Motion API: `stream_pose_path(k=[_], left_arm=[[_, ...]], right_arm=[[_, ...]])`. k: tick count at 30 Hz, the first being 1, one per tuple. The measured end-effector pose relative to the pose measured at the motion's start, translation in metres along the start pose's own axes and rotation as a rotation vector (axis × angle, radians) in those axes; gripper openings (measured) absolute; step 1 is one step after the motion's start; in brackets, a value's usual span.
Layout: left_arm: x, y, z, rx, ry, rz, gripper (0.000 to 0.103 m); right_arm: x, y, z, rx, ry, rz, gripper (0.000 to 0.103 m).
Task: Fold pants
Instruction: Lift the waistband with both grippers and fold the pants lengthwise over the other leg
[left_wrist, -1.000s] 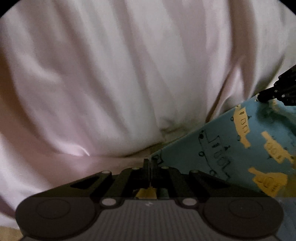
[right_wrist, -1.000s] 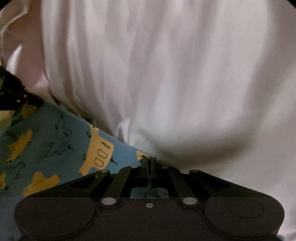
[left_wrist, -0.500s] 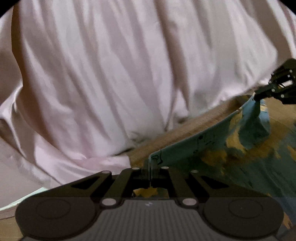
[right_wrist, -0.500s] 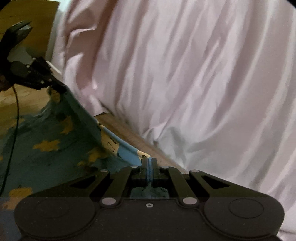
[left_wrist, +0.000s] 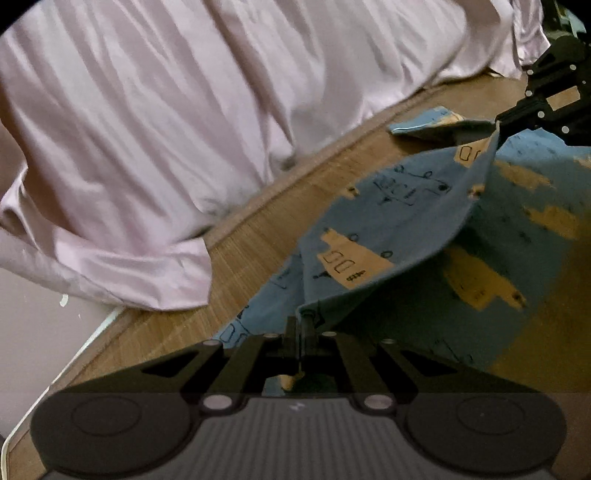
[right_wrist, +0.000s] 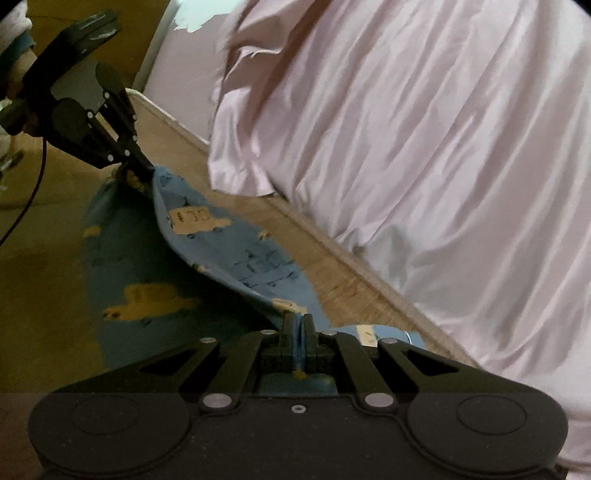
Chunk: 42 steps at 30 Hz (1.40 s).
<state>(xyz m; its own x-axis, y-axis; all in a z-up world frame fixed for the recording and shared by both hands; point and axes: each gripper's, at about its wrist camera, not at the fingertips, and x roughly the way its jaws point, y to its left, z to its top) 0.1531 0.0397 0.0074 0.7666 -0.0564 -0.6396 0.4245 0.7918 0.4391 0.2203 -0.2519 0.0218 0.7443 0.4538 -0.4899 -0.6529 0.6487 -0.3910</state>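
— From my left wrist feed, the blue cotton pants with yellow vehicle prints (left_wrist: 369, 229) blur on the right, and my left gripper (left_wrist: 300, 325) hides the pinched hem.

— Same here: the pale pink satin bedsheet (right_wrist: 424, 147) runs off the frame, and the person's hand (right_wrist: 14, 79) is cut at the left edge.

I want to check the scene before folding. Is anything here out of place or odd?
Nothing damaged or spilled. The pants lie on the wooden floor beside a draped pink sheet, an edge pinched in both claws.
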Motion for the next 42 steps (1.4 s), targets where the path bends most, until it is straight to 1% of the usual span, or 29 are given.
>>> stream_pose_path(k=[5, 9, 12, 17, 22, 26, 30, 32, 35, 37, 40, 42], left_arm=[[-0.004, -0.017, -0.016, 0.037, 0.014, 0.015, 0.001], [-0.010, -0.016, -0.022, 0.055, 0.004, 0.022, 0.001], [-0.018, -0.015, -0.026, 0.088, -0.012, 0.024, 0.001], [-0.018, -0.017, -0.035, 0.134, 0.013, -0.010, 0.001], [-0.015, -0.024, -0.042, 0.164, 0.036, -0.022, 0.001], [-0.018, -0.026, -0.044, 0.184, 0.032, -0.026, 0.001], [-0.015, -0.026, -0.047, 0.191, 0.049, -0.053, 0.001], [-0.016, -0.023, -0.047, 0.183, 0.041, -0.066, 0.001], [-0.021, -0.017, -0.045, 0.160, 0.014, -0.062, 0.001], [-0.024, -0.016, -0.045, 0.172, 0.001, -0.061, 0.001], [-0.021, -0.018, -0.048, 0.193, 0.023, -0.083, 0.001], [-0.017, -0.020, -0.051, 0.213, 0.043, -0.109, 0.003]], right_arm=[[-0.006, 0.033, -0.010, -0.045, 0.011, -0.007, 0.000], [-0.011, 0.042, -0.011, -0.067, 0.013, -0.011, 0.000], [-0.018, 0.044, -0.008, -0.085, 0.004, -0.019, 0.000], [-0.023, 0.055, -0.014, -0.126, 0.030, 0.010, 0.000], [-0.020, 0.069, -0.023, -0.148, 0.070, 0.040, 0.000], [-0.028, 0.070, -0.023, -0.146, 0.066, 0.034, 0.000], [-0.026, 0.075, -0.029, -0.144, 0.092, 0.059, 0.000], [-0.027, 0.077, -0.030, -0.145, 0.088, 0.059, 0.000], [-0.031, 0.071, -0.027, -0.128, 0.069, 0.048, 0.000], [-0.034, 0.068, -0.026, -0.129, 0.059, 0.045, 0.000], [-0.036, 0.070, -0.028, -0.146, 0.068, 0.057, 0.000], [-0.033, 0.073, -0.032, -0.159, 0.097, 0.083, 0.000]])
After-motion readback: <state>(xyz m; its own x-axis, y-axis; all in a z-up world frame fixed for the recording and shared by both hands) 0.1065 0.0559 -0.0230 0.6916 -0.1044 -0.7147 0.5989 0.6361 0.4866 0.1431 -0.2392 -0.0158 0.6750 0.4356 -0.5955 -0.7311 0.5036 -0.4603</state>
